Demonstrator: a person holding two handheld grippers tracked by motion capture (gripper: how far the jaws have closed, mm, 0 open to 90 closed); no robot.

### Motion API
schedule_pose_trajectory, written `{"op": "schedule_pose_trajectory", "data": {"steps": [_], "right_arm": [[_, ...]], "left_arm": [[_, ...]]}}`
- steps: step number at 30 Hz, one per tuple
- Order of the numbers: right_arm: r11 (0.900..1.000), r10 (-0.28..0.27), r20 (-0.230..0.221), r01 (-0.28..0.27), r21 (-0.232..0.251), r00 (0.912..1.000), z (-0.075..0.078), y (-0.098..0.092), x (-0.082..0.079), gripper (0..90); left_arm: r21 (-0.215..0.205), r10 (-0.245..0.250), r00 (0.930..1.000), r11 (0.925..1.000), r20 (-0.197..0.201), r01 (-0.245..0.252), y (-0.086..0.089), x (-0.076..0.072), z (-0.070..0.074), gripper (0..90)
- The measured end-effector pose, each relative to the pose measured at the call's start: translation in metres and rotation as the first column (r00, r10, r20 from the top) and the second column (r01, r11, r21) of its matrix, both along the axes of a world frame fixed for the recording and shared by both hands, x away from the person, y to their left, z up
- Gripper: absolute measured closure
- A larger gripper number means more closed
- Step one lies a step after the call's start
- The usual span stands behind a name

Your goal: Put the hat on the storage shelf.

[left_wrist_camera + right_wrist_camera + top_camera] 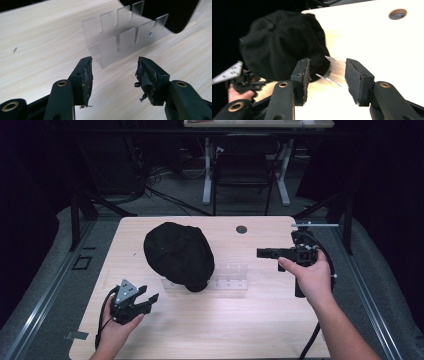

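A black cap (178, 254) rests on the left end of a clear slotted acrylic rack (230, 277) in the middle of the pale wooden table (210, 330). My left gripper (149, 294) is near the front left, pointing toward the rack, open and empty. In the left gripper view its jaws (113, 67) stand wide just short of the rack (125, 42), with the cap (175, 12) beyond. My right gripper (260, 253) is held at the right, pointing left, open. In the right gripper view its jaws (327, 67) face the cap (282, 42) and the blurred rack (332, 75), holding nothing.
A round cable hole (241, 229) sits near the table's far edge. Behind the table stand a dark chair (245, 165) and white desk legs (207, 175). Black stand struts (80, 210) flank the far corners. A cable trails from each gripper.
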State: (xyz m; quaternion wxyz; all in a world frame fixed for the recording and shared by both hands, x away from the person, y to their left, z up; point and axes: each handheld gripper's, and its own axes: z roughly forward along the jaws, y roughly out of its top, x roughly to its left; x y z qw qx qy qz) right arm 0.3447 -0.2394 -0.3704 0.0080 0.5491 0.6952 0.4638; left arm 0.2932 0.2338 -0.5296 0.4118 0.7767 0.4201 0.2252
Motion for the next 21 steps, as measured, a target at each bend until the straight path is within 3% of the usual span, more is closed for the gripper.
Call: {"op": "schedule_pose_trajectory", "data": {"steps": [4,6,7,8,10,15,17,21], "right_arm": [[0.999,-0.012,0.028,0.013,-0.049,0.9995,-0.013,-0.002,-0.008,50.5],[0.994,-0.011,0.022,0.013,-0.109,0.9997,-0.019,-0.001,-0.01,50.6],[0.99,-0.018,0.044,0.024,-0.142,0.9989,-0.022,0.0,-0.012,50.5],[0.99,-0.022,0.057,0.03,-0.141,0.9981,-0.026,0.0,-0.014,50.9],[0.987,-0.027,0.021,0.03,-0.161,0.9994,-0.033,0.0,-0.017,52.7],[0.969,-0.039,0.073,0.055,-0.241,0.9966,-0.053,0.0,-0.029,53.2],[0.962,-0.04,0.059,0.055,-0.267,0.9974,-0.062,0.001,-0.032,55.3],[0.952,-0.033,0.077,0.054,-0.3,0.9965,-0.083,0.001,-0.04,58.4]], "left_arm": [[-0.03,0.016,0.9996,0.9994,-0.022,-0.016,0.006,0.003,-0.006,46.9],[-0.026,0.015,0.9993,0.9995,-0.033,-0.016,0.007,0.004,-0.008,46.9],[-0.021,0.016,0.9994,0.9996,-0.031,-0.016,0.008,0.004,-0.009,46.9],[-0.024,0.018,0.9994,0.9995,-0.029,-0.019,0.008,0.005,-0.01,46.9],[-0.018,0.023,0.9991,0.9996,-0.036,-0.024,0.01,0.006,-0.012,47.0],[-0.012,0.034,0.9982,0.9993,-0.049,-0.035,0.013,0.007,-0.016,47.1],[-0.008,0.032,0.9983,0.9994,-0.048,-0.033,0.013,0.007,-0.017,47.1],[0.002,0.029,0.999,0.9996,-0.034,-0.029,0.011,0.007,-0.016,47.2]]}}
